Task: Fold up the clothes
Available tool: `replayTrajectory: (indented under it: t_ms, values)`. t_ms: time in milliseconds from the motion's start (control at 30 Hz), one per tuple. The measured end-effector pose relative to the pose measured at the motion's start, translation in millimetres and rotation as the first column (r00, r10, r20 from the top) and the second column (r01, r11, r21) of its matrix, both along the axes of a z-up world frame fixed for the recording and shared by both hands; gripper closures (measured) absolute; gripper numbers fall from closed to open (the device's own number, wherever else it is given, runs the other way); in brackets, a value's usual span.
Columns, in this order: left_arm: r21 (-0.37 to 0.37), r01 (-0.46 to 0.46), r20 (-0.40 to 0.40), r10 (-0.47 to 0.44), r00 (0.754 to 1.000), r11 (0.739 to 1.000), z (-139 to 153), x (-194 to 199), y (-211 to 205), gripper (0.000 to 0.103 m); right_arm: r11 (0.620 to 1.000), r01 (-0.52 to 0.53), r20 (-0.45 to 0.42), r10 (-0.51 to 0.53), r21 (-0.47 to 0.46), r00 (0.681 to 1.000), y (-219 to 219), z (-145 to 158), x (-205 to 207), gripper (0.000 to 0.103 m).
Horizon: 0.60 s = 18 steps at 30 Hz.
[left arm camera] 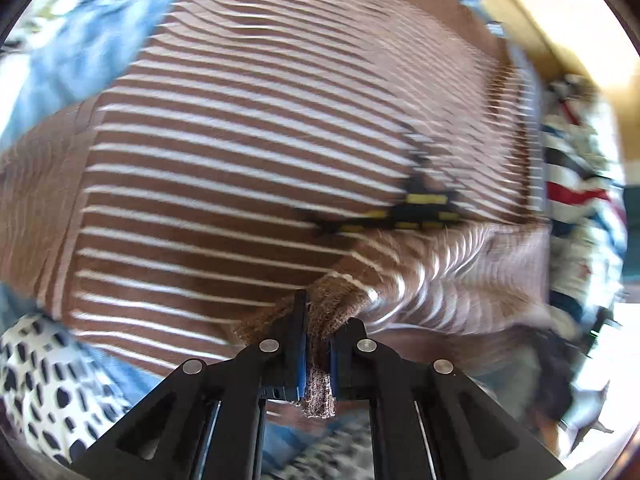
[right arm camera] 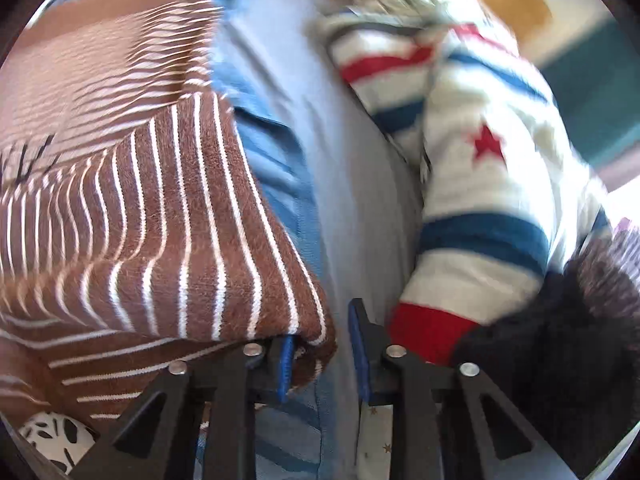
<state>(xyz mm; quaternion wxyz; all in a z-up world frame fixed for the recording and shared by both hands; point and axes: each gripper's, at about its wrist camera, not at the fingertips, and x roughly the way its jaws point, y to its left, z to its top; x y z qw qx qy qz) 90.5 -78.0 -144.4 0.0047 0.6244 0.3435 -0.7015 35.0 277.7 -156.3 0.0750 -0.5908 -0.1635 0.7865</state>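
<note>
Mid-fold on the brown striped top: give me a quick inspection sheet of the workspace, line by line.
Surface: covered in fabric; blue cloth lies under the garments.
Job's things: brown striped sweater spread out, one part lifted and folded back over itself.
Clutter: white sweater with red and blue stripes beside it; black-spotted white cloth; dark garment.
Grippers: left gripper shut on the brown sweater's edge; right gripper narrowly apart with a fold of the same sweater between the fingers, grip unclear.
Cables: nothing seen.
Surroundings: yellowish wall or board behind, blurred.
</note>
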Motion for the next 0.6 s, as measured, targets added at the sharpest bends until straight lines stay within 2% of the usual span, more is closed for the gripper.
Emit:
replayTrajectory:
  t_ms: [33,67,100,133,167,233,267,333,433,500,533,600]
  values:
    - [0.045,0.020,-0.002,-0.020,1.000,0.999,0.1,-4.3,-0.6,0.095,0.999,0.025,0.007,-0.025,-0.034,1.000,8.1,-0.9,-8.2,0.074]
    - [0.081,0.031,0.003,-0.031,1.000,0.996,1.8,-7.8,2.2,0.095,0.999,0.028,0.021,-0.027,-0.038,0.999,12.7,-4.3,-30.9,0.064]
    - [0.118,0.033,0.025,-0.036,0.999,0.992,-3.2,-12.5,0.2,0.095,0.999,0.028,0.045,-0.027,-0.019,0.999,12.5,-10.4,-34.5,0.053]
    - [0.158,0.013,0.063,-0.023,0.998,0.987,-12.8,-15.4,-6.1,0.095,1.000,0.029,0.066,-0.029,0.003,0.997,11.1,-14.0,-36.9,0.048]
    - [0.163,-0.022,0.107,0.005,0.994,0.986,-20.4,-4.0,-15.4,0.095,1.000,0.022,0.085,-0.024,0.020,0.996,8.9,-16.3,-36.1,0.042]
    - [0.103,-0.032,0.151,0.016,0.988,0.994,-21.5,4.4,-23.6,0.095,0.997,-0.017,0.103,0.010,0.070,0.995,0.8,-12.1,-27.1,0.038]
    - [0.096,-0.029,0.147,0.014,0.989,0.995,-19.6,6.8,-24.1,0.095,0.995,-0.037,0.101,0.027,0.096,0.995,-3.5,-7.8,-21.3,0.032]
    - [0.134,-0.008,0.129,-0.010,0.992,0.991,-18.1,8.5,-17.1,0.095,0.991,-0.081,0.075,0.073,0.103,0.995,-13.1,5.5,-9.3,0.030]
    - [0.221,0.000,0.112,-0.025,0.993,0.975,-19.4,9.0,-7.0,0.095,0.986,-0.164,0.024,0.164,0.021,0.986,-39.8,30.4,9.1,0.030]
    - [0.332,0.004,0.086,-0.035,0.996,0.943,-14.2,14.0,-2.1,0.095,0.981,-0.195,-0.022,0.195,-0.020,0.981,-56.3,47.2,13.0,0.030]
    - [0.399,0.013,0.067,-0.044,0.997,0.917,-10.0,13.5,-1.5,0.095,0.981,-0.194,-0.045,0.192,-0.033,0.980,-69.8,51.5,7.8,0.030]
    - [0.539,0.060,-0.005,-0.068,0.998,0.840,2.5,18.8,0.4,0.095,0.982,-0.180,-0.083,0.174,-0.059,0.981,-85.5,60.5,-1.1,0.027]
